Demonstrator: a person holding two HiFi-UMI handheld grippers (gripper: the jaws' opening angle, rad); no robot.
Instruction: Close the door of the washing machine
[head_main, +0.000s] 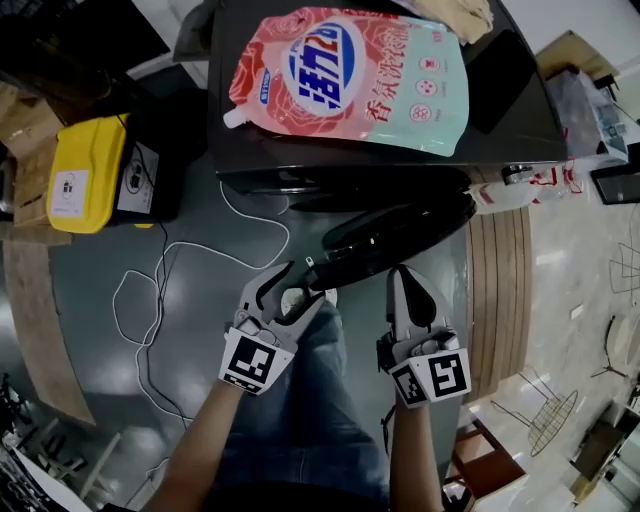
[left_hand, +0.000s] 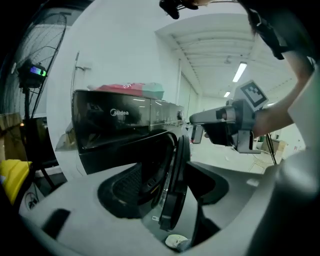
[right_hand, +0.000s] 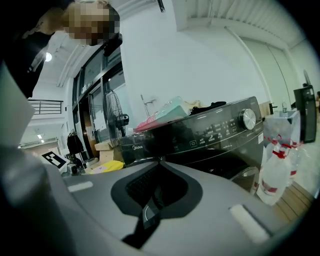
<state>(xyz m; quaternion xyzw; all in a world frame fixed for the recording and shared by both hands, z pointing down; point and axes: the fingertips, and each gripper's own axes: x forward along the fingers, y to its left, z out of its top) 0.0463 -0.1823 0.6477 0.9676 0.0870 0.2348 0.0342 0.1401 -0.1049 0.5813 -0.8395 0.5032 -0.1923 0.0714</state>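
The left tool (head_main: 293, 289) has its jaws apart, standing astride the free edge of the door (head_main: 400, 235) without clamping it. The left gripper view shows the rim between the two pads, and I cannot tell whether either pad touches it. The right tool (head_main: 404, 273) has its jaws together and empty, its tip just beside the door's outer face. The door stands wide open, swung out from the front of the machine (head_main: 510, 120) toward the person.

The main risk, as I judge it, is the jaw on the door's inner side. If the left tool rides the rim all the way in, that jaw would be caught between door and front and the latch would not reach. A loose straddle can also let the rim slip out partway through the swing.

A push from the right tool's narrow tip may skid on the curved face. A hard slam could jolt the pouch (head_main: 350, 75) lying on top. The cable (head_main: 150, 290) on the floor lies near the person's legs and could snag a foot on a step forward.
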